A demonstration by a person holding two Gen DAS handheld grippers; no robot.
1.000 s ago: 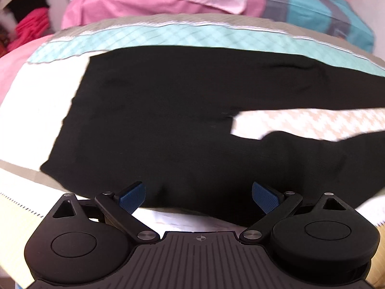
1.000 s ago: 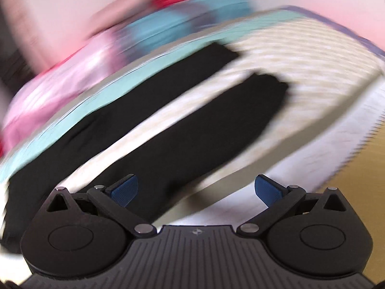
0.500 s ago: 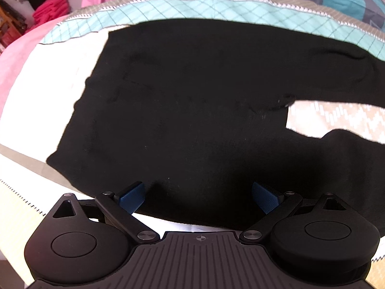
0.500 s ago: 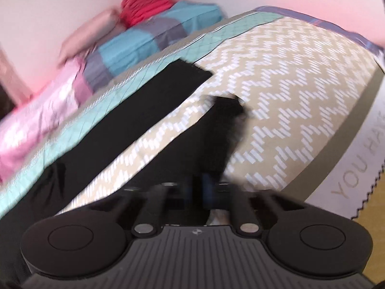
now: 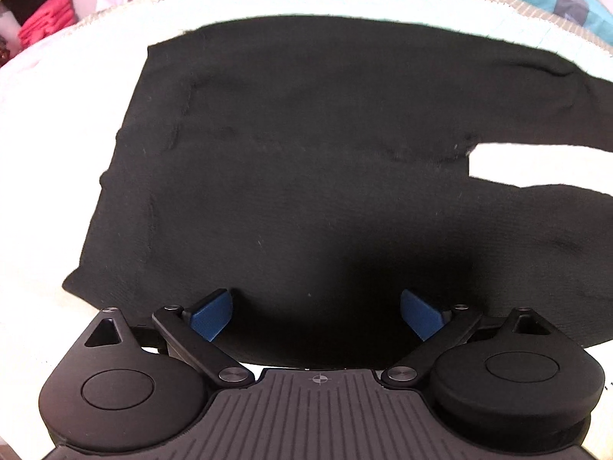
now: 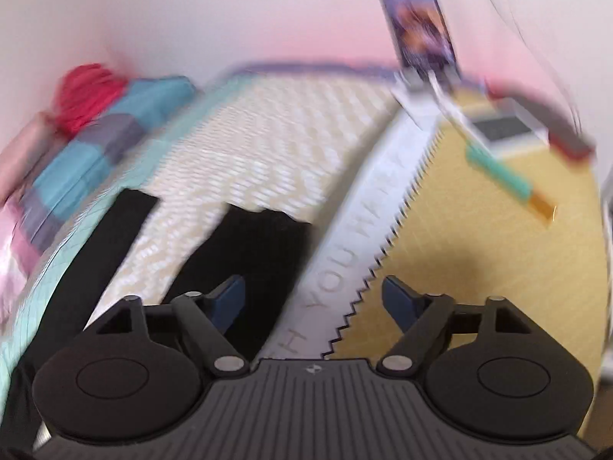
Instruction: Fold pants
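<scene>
The black pants (image 5: pixel 306 161) are lying flat on the bed (image 6: pixel 276 142), waist to the left, legs running right. The left tool (image 5: pixel 316 308) is hovering wide over the near hip edge, gripping nothing. The right tool (image 6: pixel 312 299), its jaws just reopened and empty, is hanging wide beside the near leg's cuff. The step looks like the lengthwise fold; next, both tools need to pinch the near edge and carry it over the far leg.

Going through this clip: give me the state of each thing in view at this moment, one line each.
black pants: spread flat on the bed, legs apart, not yet folded.
left gripper: open, over the pants' near edge.
right gripper: open, nothing between its jaws, which have just been opening.
bedspread: laid out under the pants.
</scene>
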